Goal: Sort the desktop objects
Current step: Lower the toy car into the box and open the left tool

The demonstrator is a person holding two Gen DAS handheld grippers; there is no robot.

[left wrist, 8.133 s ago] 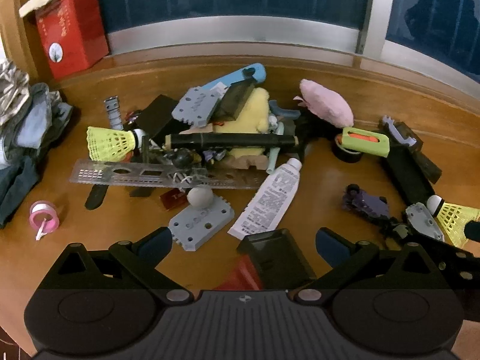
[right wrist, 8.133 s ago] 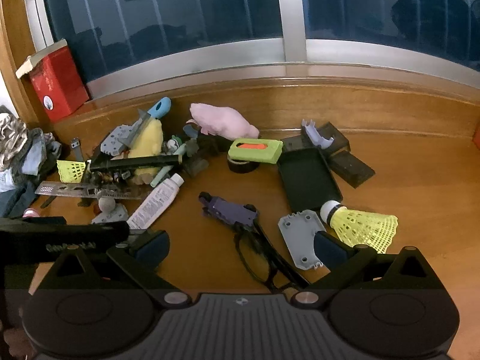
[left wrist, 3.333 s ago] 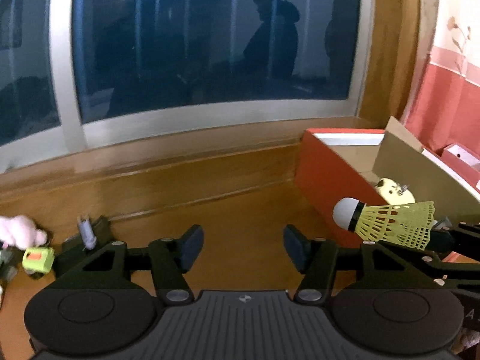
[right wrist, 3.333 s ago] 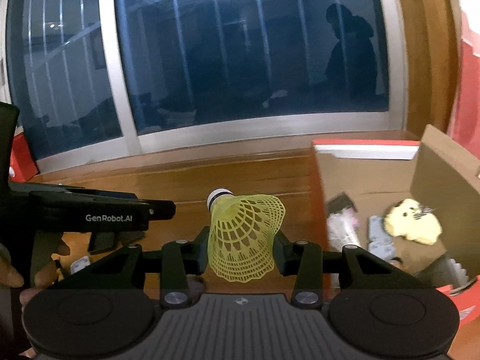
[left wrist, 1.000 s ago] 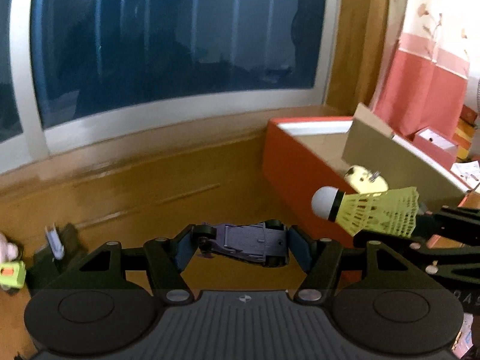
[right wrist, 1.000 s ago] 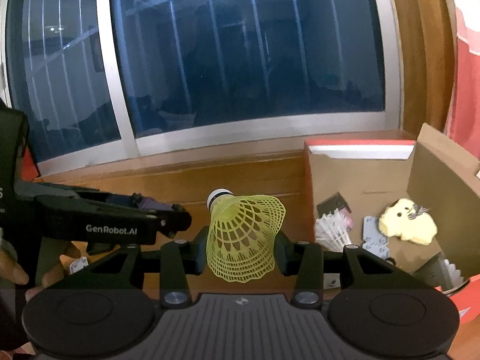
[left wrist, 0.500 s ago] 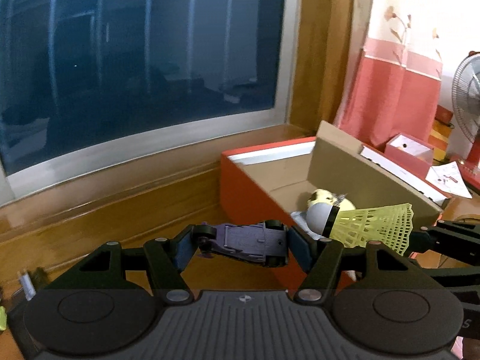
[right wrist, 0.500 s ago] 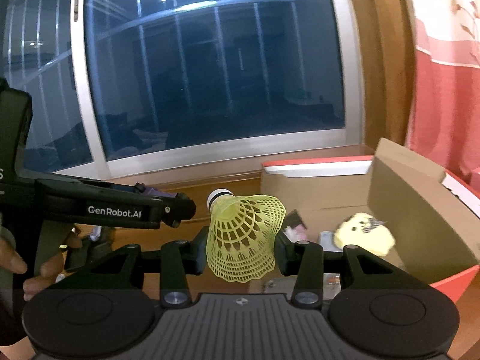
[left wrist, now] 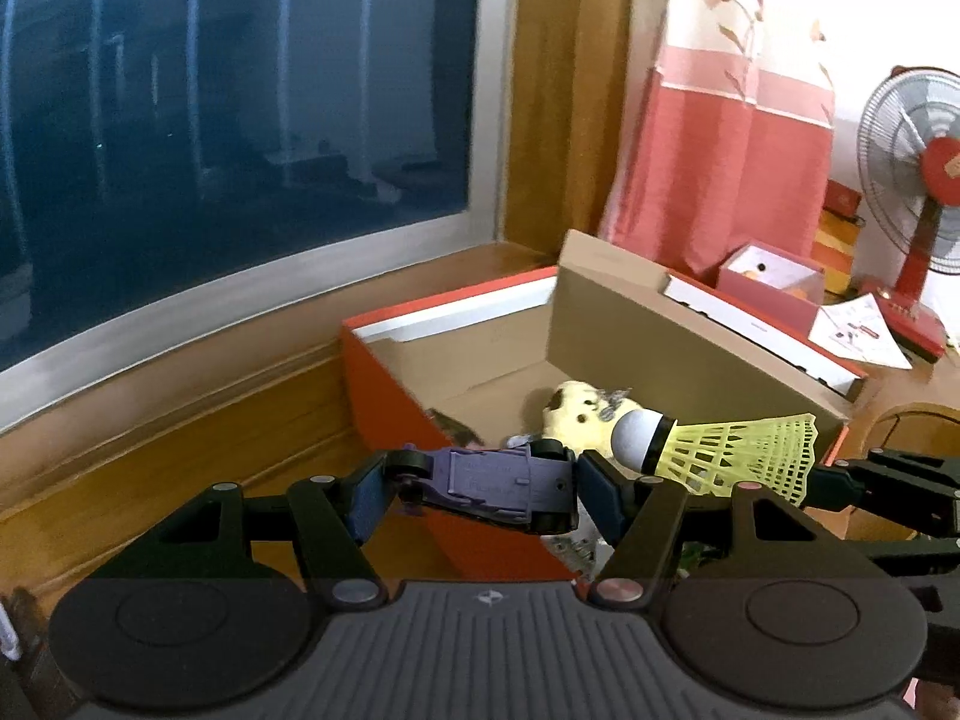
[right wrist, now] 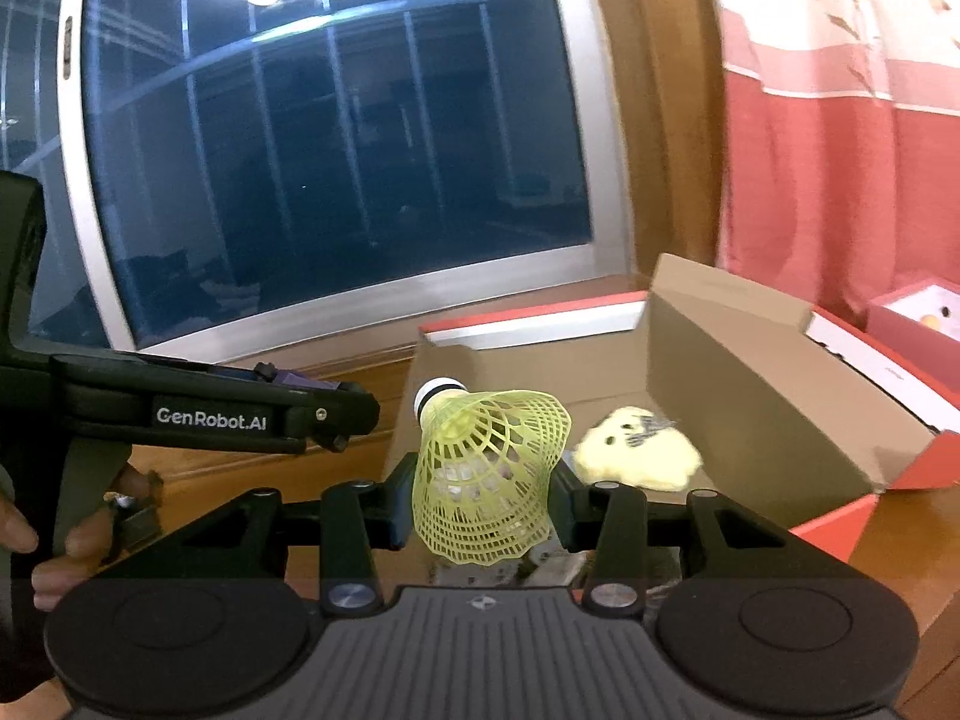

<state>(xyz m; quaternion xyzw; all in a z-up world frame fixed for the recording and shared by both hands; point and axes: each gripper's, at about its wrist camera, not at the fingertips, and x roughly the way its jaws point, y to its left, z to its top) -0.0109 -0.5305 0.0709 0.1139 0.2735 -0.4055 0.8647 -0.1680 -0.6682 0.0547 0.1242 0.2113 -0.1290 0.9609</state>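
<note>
My left gripper (left wrist: 480, 489) is shut on a purple toy car (left wrist: 489, 483), held sideways in the air at the near left corner of an open red cardboard box (left wrist: 384, 384). My right gripper (right wrist: 483, 501) is shut on a yellow shuttlecock (right wrist: 486, 474) with a white cork tip, held above the same box (right wrist: 834, 522). The shuttlecock also shows in the left wrist view (left wrist: 720, 459), just right of the car. The left gripper's body shows in the right wrist view (right wrist: 210, 411), with the car's tip (right wrist: 297, 379) above it. A yellow plush toy (right wrist: 636, 450) lies inside the box.
The box's brown flap (left wrist: 672, 324) stands open on its far side. Small grey and dark items lie on the box floor, partly hidden. A window (right wrist: 336, 150) runs behind the wooden ledge (left wrist: 180, 396). A red fan (left wrist: 918, 168), papers and a pink box (left wrist: 768, 273) stand at the far right.
Both grippers have swung right and closer to the red box, which now fills more of each view. The car and shuttlecock stay gripped.
</note>
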